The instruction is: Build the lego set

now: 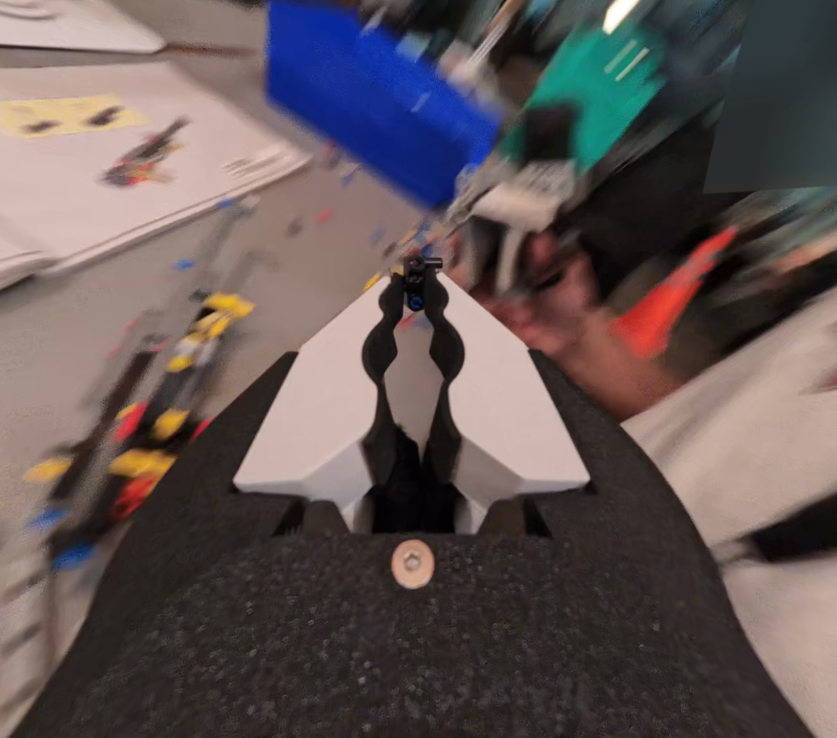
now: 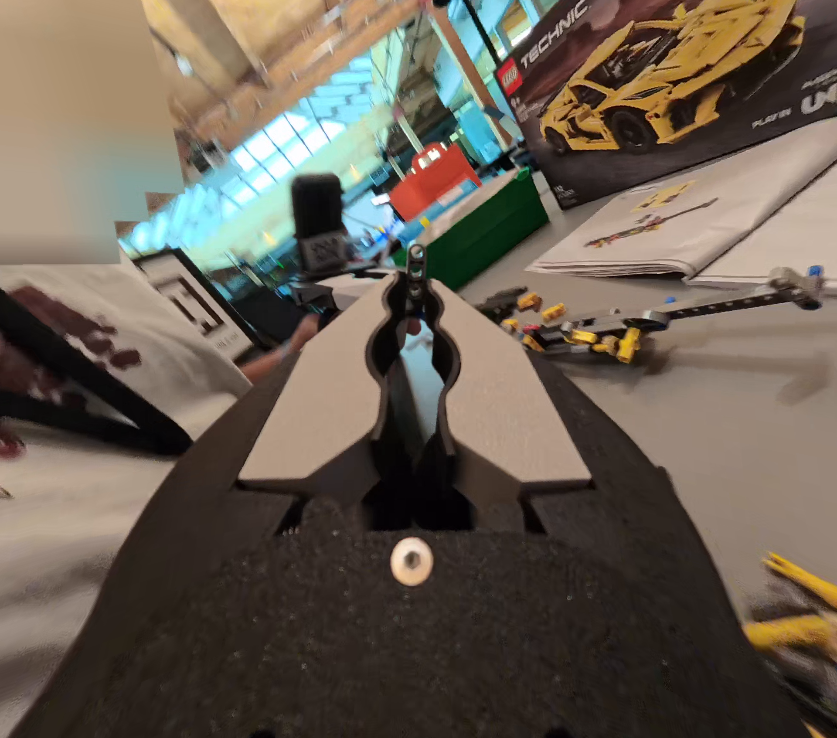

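- The left tool [image 1: 414, 286], with wavy black pads inside smooth white fingers, is clenched on a small black pin connector [image 1: 416, 279] with a blue insert, held above the grey tabletop [image 1: 281, 290].
- The right tool [image 2: 414, 286] grips a slim black holed beam [image 2: 416, 263] at its tips.
- A long, partly built black-and-yellow chassis [image 2: 634, 326] lies on the tabletop beside the open instruction booklet [image 2: 706, 227].
- A green bin [image 2: 489, 227] stands behind; its contents are hidden.

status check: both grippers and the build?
Left gripper shut on small black piece. Right gripper shut on black beam. Partial chassis on table, unobstructed.
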`<act>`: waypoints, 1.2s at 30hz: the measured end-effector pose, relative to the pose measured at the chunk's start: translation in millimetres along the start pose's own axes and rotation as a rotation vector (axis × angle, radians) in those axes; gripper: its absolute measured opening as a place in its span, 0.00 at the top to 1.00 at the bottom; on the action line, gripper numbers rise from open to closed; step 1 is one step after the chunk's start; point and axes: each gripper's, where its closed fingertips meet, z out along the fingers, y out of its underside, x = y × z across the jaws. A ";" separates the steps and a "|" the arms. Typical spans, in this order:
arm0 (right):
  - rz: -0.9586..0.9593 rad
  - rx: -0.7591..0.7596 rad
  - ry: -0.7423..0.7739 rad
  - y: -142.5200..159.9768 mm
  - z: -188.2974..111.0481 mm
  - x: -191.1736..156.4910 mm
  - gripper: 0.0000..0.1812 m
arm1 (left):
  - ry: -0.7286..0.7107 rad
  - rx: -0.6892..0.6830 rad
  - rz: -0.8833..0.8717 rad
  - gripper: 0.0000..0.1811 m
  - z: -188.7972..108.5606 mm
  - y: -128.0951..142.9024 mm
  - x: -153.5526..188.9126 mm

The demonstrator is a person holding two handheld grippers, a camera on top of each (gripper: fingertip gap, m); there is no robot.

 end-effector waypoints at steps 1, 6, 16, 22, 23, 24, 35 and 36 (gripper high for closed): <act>0.090 0.057 -0.039 -6.7 5.2 -0.4 0.97 | 0.140 0.099 -0.124 0.96 -3.8 -18.6 8.8; 0.365 0.213 -0.209 -22.4 41.1 -8.4 0.97 | 0.479 0.328 -0.419 0.96 -18.9 -60.5 15.0; 0.431 0.203 -0.223 -17.7 69.9 -11.6 0.97 | 0.505 0.429 -0.476 0.96 -40.0 -62.2 -7.0; 0.471 0.148 -0.219 -1.1 83.8 -10.9 0.97 | 0.510 0.437 -0.488 0.96 -43.4 -61.3 -14.8; 0.473 0.156 -0.217 -1.7 84.4 -10.6 0.97 | 0.507 0.431 -0.494 0.97 -42.8 -60.6 -16.0; 0.477 0.160 -0.218 -2.4 84.4 -10.3 0.97 | 0.505 0.421 -0.493 0.97 -42.5 -59.5 -16.7; 0.366 0.060 -0.139 6.6 88.1 -5.8 0.97 | 0.429 0.344 -0.353 0.97 -44.4 -52.2 -22.5; 0.342 0.047 -0.140 6.9 87.7 -7.7 0.97 | 0.441 0.332 -0.346 0.97 -44.7 -51.7 -21.2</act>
